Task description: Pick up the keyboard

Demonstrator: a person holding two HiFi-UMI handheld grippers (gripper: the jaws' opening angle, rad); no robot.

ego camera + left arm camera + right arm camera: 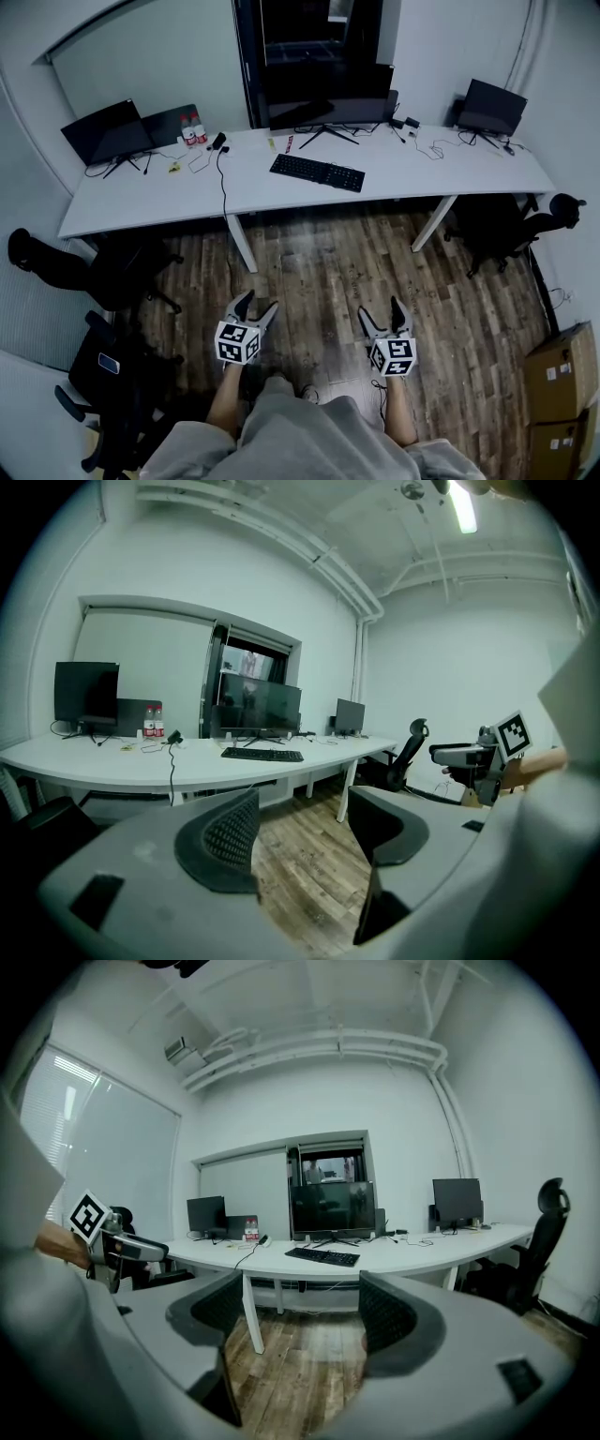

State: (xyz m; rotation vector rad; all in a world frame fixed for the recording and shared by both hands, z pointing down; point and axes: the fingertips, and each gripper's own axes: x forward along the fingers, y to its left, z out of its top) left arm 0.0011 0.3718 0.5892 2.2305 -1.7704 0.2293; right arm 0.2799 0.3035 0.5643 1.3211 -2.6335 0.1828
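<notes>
Black keyboard (317, 172) lies flat on the white bench (141, 202), just in front of the middle monitor (328, 98) and well apart from both my claws. My left claw (258, 302) hangs over the wooden floor (319, 272), jaws spread with nothing between them. My right claw (381, 309) is equally wide and empty. Two bottles (192, 131) stand upright beside the left monitor (108, 131). Cardboard boxes (561, 375) sit stacked at far right; I cannot see into them.
</notes>
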